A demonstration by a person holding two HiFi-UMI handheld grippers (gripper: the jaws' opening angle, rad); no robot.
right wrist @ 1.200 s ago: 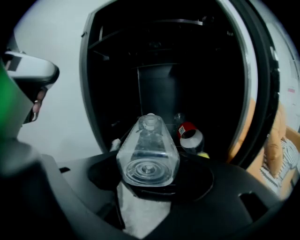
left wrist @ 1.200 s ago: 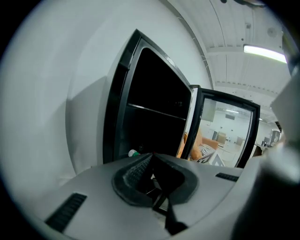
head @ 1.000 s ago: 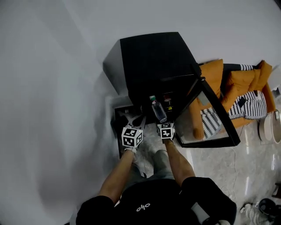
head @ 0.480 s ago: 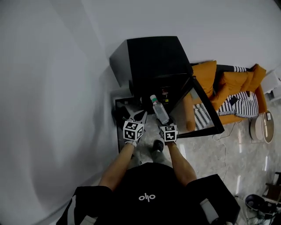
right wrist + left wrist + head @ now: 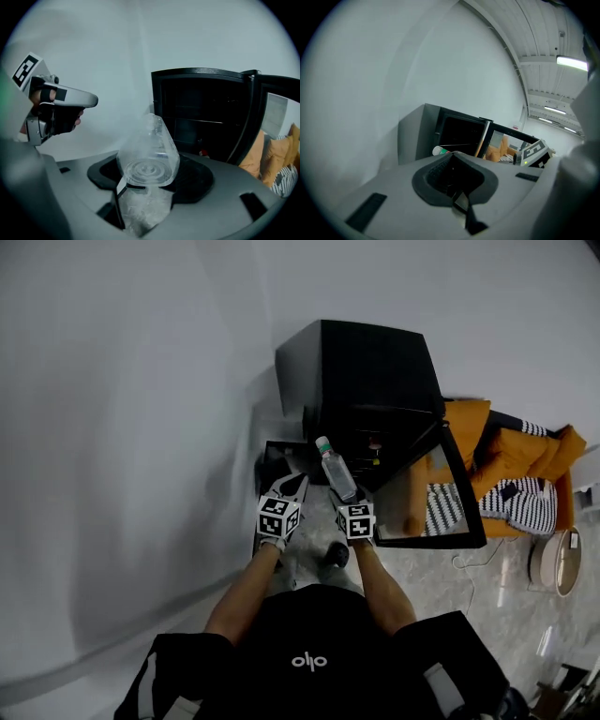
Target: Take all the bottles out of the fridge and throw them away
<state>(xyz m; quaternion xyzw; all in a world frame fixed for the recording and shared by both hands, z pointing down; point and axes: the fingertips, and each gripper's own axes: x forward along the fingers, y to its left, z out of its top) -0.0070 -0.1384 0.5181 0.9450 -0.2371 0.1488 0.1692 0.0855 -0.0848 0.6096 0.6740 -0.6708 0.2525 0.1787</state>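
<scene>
Bottle count: I can count one clear plastic bottle with a pale cap. A few small things sit on the shelves inside the fridge, too small for me to name or count.
Bottle place: it is in the air just in front of the open fridge, above the floor, and outside the cabinet.
Bottle and claw: my right claw grips it at the base end. The body slants away from me, with the cap pointing far and slightly left. In the right gripper view its ringed bottom faces the camera.
Right claw state: the jaws are pressed on the bottle from both sides, and the plastic looks crumpled where they pinch it.
Left claw: my left claw hangs just left of the bottle, apart from it. Its jaws are drawn together and carry nothing.
Claw count: two, side by side at about the same height.
Fridge count: one, black, standing against the white wall. Its one glass door is swung wide to the right.
Left of the fridge: one dark open-topped container on the floor, far of my left claw.
Right of the door: one orange sofa with a striped cushion.
</scene>
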